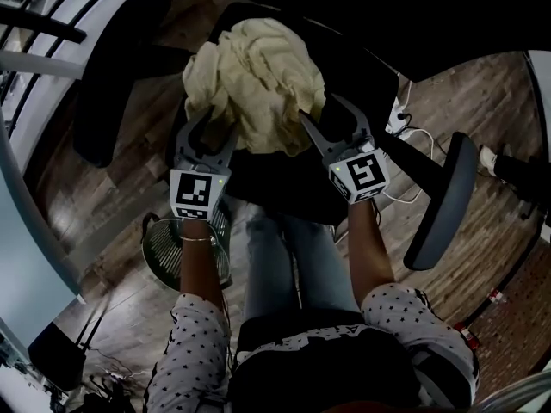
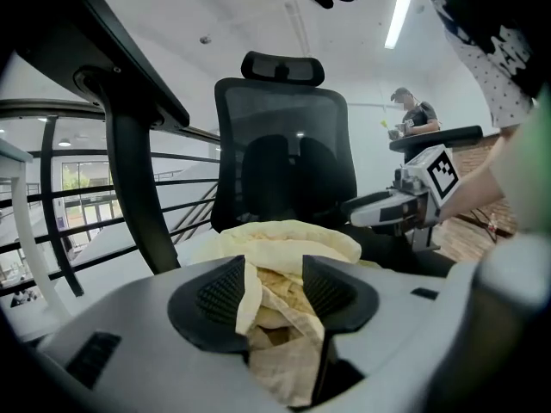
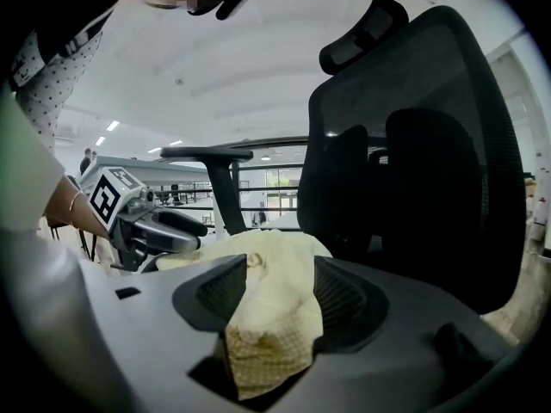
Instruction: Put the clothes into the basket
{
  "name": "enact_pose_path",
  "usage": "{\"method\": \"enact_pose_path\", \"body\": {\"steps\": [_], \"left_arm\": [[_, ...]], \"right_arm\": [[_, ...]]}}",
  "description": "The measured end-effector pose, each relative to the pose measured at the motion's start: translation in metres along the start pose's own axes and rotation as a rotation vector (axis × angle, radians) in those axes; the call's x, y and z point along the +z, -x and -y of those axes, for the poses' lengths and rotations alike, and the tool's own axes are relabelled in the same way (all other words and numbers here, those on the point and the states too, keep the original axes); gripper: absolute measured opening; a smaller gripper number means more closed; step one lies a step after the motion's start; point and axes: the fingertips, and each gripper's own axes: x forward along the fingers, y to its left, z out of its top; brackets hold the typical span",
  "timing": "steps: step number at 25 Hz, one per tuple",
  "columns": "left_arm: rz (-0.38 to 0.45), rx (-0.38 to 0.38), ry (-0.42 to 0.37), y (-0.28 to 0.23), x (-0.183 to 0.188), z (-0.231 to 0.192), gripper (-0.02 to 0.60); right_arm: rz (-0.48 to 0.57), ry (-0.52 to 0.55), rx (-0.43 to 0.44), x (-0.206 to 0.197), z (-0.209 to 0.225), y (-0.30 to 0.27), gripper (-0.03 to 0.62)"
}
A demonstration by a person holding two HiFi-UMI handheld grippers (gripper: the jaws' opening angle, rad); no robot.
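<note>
A crumpled pale yellow cloth (image 1: pixel 258 84) lies on the black seat (image 1: pixel 284 183) of an office chair. My left gripper (image 1: pixel 213 123) is at the cloth's left edge and my right gripper (image 1: pixel 323 110) at its right edge. In the left gripper view the jaws (image 2: pixel 274 291) stand wide, with a fold of the cloth (image 2: pixel 284 239) lying loosely between them. In the right gripper view the jaws (image 3: pixel 280 295) are also spread, and a flap of cloth (image 3: pixel 275 317) hangs down between the pads. Each gripper shows in the other's view: the right gripper (image 2: pixel 405 205) and the left gripper (image 3: pixel 146 222).
The chair's mesh backrest (image 2: pixel 284 162) rises behind the cloth, with armrests at the left (image 1: pixel 112 76) and the right (image 1: pixel 443 200). A round wire basket-like thing (image 1: pixel 164 248) stands on the wooden floor, partly behind my left forearm. A railing (image 2: pixel 77 222) runs at the left. A person (image 2: pixel 413 114) stands far off.
</note>
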Motion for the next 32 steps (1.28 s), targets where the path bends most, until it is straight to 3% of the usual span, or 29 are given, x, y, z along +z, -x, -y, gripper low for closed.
{"method": "enact_pose_path", "body": {"steps": [13, 26, 32], "left_arm": [[-0.066, -0.056, 0.023, -0.034, -0.014, 0.004, 0.199], [-0.126, -0.054, 0.052, -0.056, -0.024, 0.005, 0.198], [-0.121, -0.057, 0.042, -0.061, -0.021, 0.009, 0.135]], "right_arm": [[-0.180, -0.055, -0.013, -0.055, 0.027, -0.037, 0.253], [-0.241, -0.137, 0.135, -0.062, -0.001, -0.070, 0.247], [-0.230, -0.130, 0.174, -0.055, -0.014, -0.075, 0.131]]}}
